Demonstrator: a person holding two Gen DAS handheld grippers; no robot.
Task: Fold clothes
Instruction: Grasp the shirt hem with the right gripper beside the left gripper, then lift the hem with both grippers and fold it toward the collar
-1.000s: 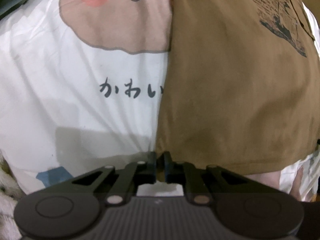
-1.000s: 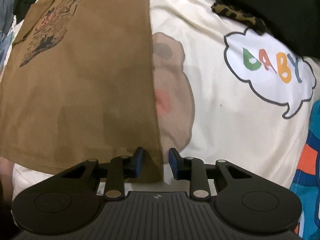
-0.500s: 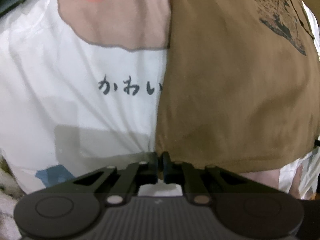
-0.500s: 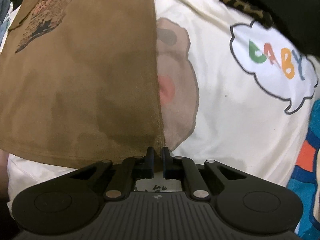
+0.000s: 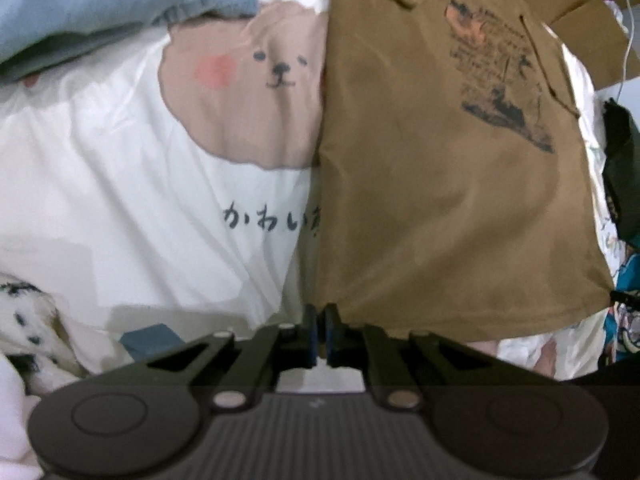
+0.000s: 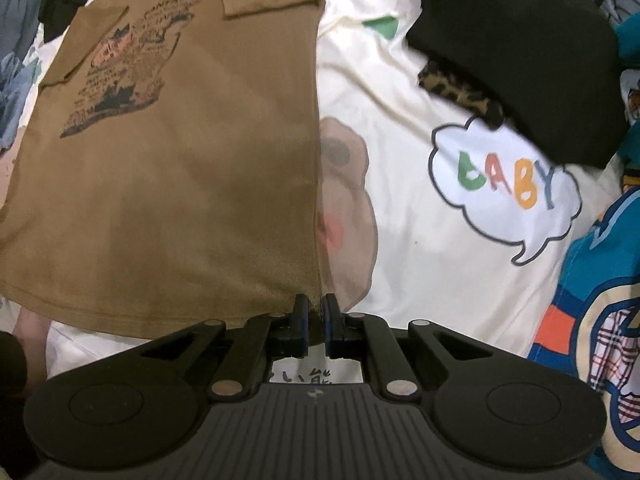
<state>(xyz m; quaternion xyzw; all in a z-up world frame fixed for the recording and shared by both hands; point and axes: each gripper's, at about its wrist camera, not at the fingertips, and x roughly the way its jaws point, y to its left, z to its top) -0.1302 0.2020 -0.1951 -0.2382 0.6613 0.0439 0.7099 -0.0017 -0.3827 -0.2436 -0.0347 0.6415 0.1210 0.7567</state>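
Observation:
A brown T-shirt [image 5: 448, 200] with a dark chest print lies on a white bedsheet, its sides folded in to a long strip. My left gripper [image 5: 319, 314] is shut on the shirt's near left hem corner, which hangs slightly lifted. In the right wrist view the same brown T-shirt [image 6: 172, 184] fills the left half. My right gripper [image 6: 314, 307] is shut on its near right hem corner.
The white sheet [image 5: 132, 200] carries a bear print and Japanese letters; a "BABY" bubble [image 6: 504, 184] shows on the right. Folded black clothing [image 6: 520, 52] over a leopard-print piece lies at the back right. Blue fabric [image 5: 100, 4] is heaped at the back left. Cardboard [image 5: 576, 0] lies beyond the shirt.
My right gripper closed on the hem corner about half a second ago. Both grippers have since lifted and drawn back, so more of the shirt's far end shows.

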